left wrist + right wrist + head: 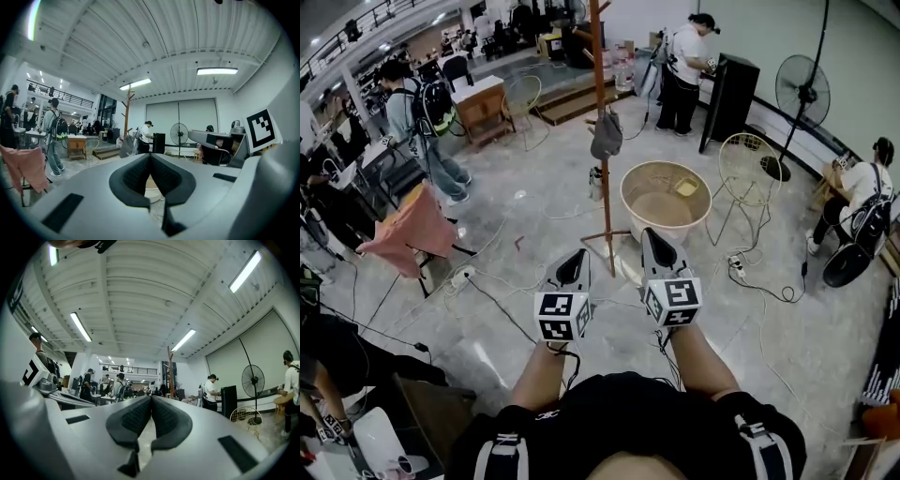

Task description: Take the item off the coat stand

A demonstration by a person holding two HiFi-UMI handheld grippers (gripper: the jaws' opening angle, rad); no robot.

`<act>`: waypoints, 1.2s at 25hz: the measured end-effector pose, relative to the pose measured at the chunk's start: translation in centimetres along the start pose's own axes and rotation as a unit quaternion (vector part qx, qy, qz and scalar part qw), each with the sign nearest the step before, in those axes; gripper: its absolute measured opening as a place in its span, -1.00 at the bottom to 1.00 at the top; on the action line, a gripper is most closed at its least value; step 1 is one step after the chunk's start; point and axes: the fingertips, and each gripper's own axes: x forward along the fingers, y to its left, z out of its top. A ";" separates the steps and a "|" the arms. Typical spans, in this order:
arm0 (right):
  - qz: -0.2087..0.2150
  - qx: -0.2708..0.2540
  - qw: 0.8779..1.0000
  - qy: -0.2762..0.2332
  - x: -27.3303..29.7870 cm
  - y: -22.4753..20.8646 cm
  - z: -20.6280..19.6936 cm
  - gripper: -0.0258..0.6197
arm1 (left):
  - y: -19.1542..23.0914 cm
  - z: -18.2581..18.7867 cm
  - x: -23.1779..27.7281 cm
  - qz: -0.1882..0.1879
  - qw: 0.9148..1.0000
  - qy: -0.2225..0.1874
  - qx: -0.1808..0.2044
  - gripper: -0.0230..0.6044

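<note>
Two grippers, the left gripper [573, 267] and right gripper [657, 251], are held with jaws pressed together, empty. The grey item [607, 137] is hung on the coat stand [599, 75], well ahead; jaws should be opened before approach.

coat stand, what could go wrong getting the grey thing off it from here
Both tongs, left and right, are shut and well short of the grey item; they must open first.
Cables cross the floor before the coat stand: a possible trip.
A sideways tug might tip the thin stand toward the basket.
</note>
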 end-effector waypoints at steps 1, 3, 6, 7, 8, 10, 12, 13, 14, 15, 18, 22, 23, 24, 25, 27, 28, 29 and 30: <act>-0.002 0.000 1.000 0.000 0.2 0.2 0.0 -0.87 | 0.3 0.1 0.0 -0.002 1.000 -0.001 0.001 -0.87; -0.007 0.000 1.000 -0.001 0.5 0.5 -0.1 -0.87 | 0.9 0.1 0.0 -0.005 1.000 -0.002 0.001 -0.87; -0.019 0.000 1.000 -0.002 0.8 0.5 -0.3 -0.87 | 1.5 -0.3 0.0 -0.012 1.000 0.000 0.002 -0.87; -0.024 0.001 1.000 -0.004 0.9 0.3 -0.3 -0.87 | 1.7 -0.4 0.0 -0.014 1.000 0.001 0.003 -0.87; -0.029 0.002 1.000 -0.005 1.0 0.2 -0.4 -0.87 | 1.9 -0.6 0.1 -0.016 1.000 0.002 0.003 -0.87; -0.035 0.005 0.999 -0.005 1.3 0.0 -0.6 -0.87 | 2.2 -1.1 0.5 -0.020 1.000 0.006 0.003 -0.87; -0.037 0.005 0.999 -0.003 1.8 -0.2 -1.0 -0.87 | 2.5 -1.5 1.1 -0.023 1.000 0.011 0.003 -0.87; -0.038 0.005 0.999 -0.002 2.2 -0.3 -1.4 -0.87 | 2.7 -1.8 1.5 -0.025 1.000 0.012 0.002 -0.87; -0.038 0.005 0.999 0.000 2.6 -0.4 -1.7 -0.87 | 2.8 -2.0 1.9 -0.026 1.000 0.014 0.001 -0.87; -0.037 0.005 0.999 0.000 3.1 -0.5 -2.0 -0.87 | 2.9 -2.2 2.3 -0.027 1.000 0.014 0.001 -0.87; -0.034 0.004 0.999 0.002 4.7 -1.3 -3.0 -0.87 | 3.3 -2.7 3.9 -0.028 1.000 0.013 0.002 -0.87; -0.030 0.011 0.999 0.006 7.6 -3.4 -4.0 -0.87 | 4.3 -3.0 7.4 -0.021 1.000 0.022 0.006 -0.87; -0.030 0.011 0.999 0.005 8.4 -4.2 -4.2 -0.87 | 4.6 -2.9 8.5 -0.018 1.000 0.021 0.006 -0.87; -0.029 0.011 1.000 0.003 9.4 -4.9 -4.2 -0.87 | 4.9 -2.7 9.6 -0.016 1.000 0.019 0.006 -0.87; -0.029 0.013 1.000 0.001 10.5 -5.7 -4.2 -0.87 | 5.4 -2.5 10.8 -0.012 1.000 0.018 0.006 -0.87; -0.025 0.015 1.000 -0.004 12.9 -7.2 -4.1 -0.87 | 6.4 -1.9 13.5 -0.005 1.000 0.016 0.007 -0.87; -0.022 0.015 1.000 -0.006 14.3 -8.1 -4.0 -0.87 | 6.9 -1.5 15.0 -0.002 1.000 0.016 0.008 -0.87; -0.020 0.015 1.000 -0.005 15.6 -9.0 -4.1 -0.87 | 7.3 -1.2 16.5 0.002 1.000 0.017 0.009 -0.87; -0.018 0.016 1.000 -0.003 17.0 -9.9 -4.2 -0.87 | 7.6 -0.7 18.0 0.005 1.000 0.018 0.009 -0.87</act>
